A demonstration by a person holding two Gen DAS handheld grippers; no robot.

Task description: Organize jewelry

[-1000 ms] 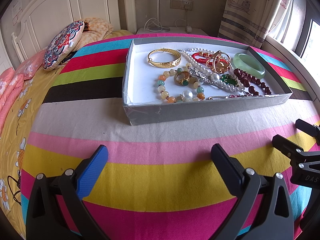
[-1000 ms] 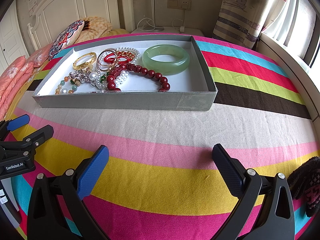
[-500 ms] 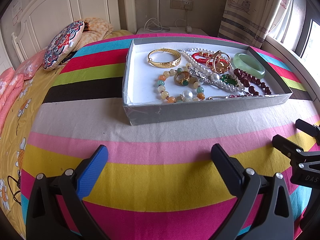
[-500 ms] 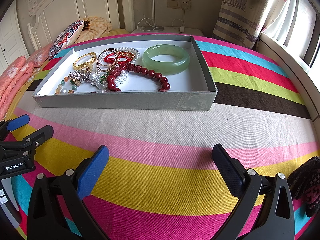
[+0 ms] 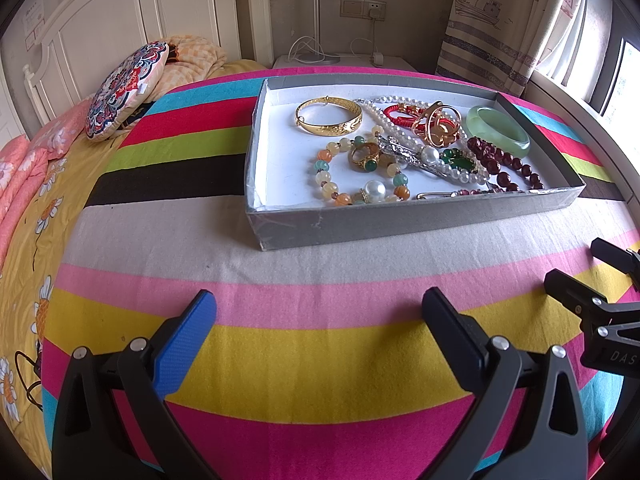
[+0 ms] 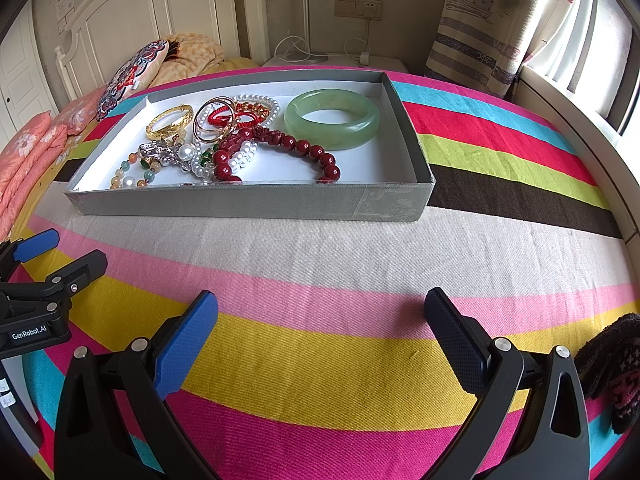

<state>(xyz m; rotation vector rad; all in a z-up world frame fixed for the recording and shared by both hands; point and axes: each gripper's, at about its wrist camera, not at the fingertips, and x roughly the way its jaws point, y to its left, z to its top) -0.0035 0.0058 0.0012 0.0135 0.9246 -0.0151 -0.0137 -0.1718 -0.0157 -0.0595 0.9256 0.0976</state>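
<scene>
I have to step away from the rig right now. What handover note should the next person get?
Left gripper: open, empty, above the striped blanket.
Right gripper: open, empty, beside it.
All the jewelry sits in the grey tray: green jade bangle alone at the right end, gold bangle towards the left, dark red bead bracelet, pearls and rings tangled mid-tray.
Done: nothing visibly sorted.
Left: untangle and arrange the pieces.

green bangle [image 6: 332, 118], gold bangle [image 5: 329, 121], grey tray [image 6: 248, 202], striped blanket [image 6: 320, 360]
</scene>
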